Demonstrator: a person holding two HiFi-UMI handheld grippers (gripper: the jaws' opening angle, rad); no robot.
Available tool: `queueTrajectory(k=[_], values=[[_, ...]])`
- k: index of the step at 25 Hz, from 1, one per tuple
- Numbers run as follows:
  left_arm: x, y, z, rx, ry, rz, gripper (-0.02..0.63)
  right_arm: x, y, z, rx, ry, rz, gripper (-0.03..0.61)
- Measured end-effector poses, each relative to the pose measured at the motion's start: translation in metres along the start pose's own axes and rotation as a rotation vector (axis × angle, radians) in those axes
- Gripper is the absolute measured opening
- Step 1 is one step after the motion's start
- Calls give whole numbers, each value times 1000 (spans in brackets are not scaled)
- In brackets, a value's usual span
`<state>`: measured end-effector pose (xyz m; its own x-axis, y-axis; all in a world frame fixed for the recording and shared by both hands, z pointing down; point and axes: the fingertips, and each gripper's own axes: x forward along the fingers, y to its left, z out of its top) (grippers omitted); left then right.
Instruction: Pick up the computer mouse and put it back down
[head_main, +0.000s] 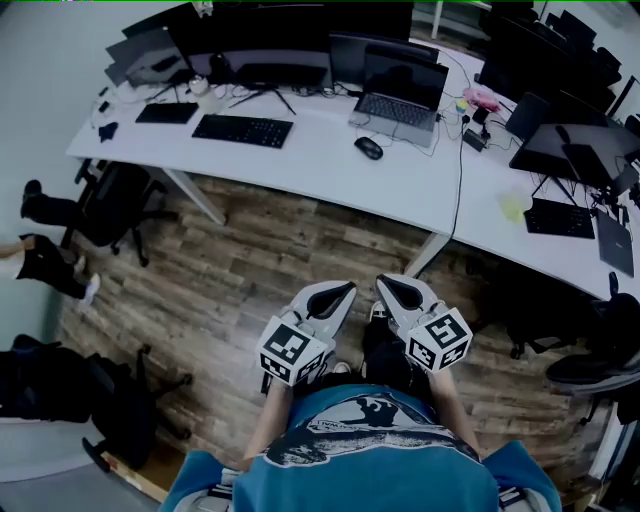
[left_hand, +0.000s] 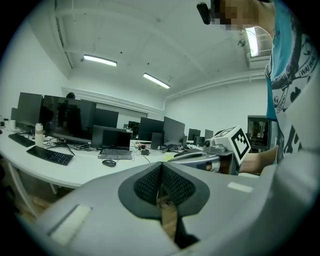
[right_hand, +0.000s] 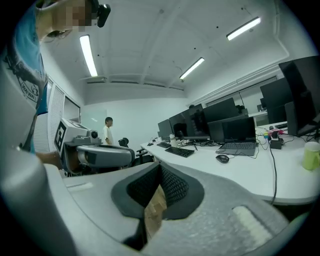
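Observation:
The black computer mouse (head_main: 368, 148) lies on the white desk (head_main: 320, 160), just in front of the open laptop (head_main: 400, 95). It also shows far off in the left gripper view, the mouse (left_hand: 109, 163), and in the right gripper view, the mouse (right_hand: 222, 158). My left gripper (head_main: 345, 289) and right gripper (head_main: 384, 283) hang side by side over the wooden floor, well short of the desk edge. Both point toward the desk. The left gripper (left_hand: 161, 167) has its jaws closed together with nothing between them. So does the right gripper (right_hand: 160, 167).
A black keyboard (head_main: 243, 130) lies left of the mouse, with monitors (head_main: 270, 40) behind it. A black cable (head_main: 460, 160) runs across the desk at right. An office chair (head_main: 115, 205) stands at the left. A person (right_hand: 108, 131) stands far back. A yellow-green cup (right_hand: 311, 155) sits at right.

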<state>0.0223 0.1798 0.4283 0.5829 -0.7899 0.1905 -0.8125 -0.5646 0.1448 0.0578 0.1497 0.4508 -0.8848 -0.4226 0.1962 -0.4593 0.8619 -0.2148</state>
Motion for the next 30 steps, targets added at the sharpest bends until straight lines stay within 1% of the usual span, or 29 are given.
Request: queueTrajectory(k=[5,9,16,21,26,30], values=[[47,41,29,-1,-35,51,15,30,-55,28,-28,1,46,2],[87,63,52,-25,-64,64,14,45,-98,49,-34,0,69,2],[143,92,63,-32,-33,109,15,65,-158,61,-32,17,100,2],[163,105,68,-26,-16,153,15,76,-181,63,-10,14,139,2],[172,112,60,-34,29,175,14,85,-190,54,27,30,168,2],[177,121,56,-46,46,199,15,92,-199,50,43,44,178,2]])
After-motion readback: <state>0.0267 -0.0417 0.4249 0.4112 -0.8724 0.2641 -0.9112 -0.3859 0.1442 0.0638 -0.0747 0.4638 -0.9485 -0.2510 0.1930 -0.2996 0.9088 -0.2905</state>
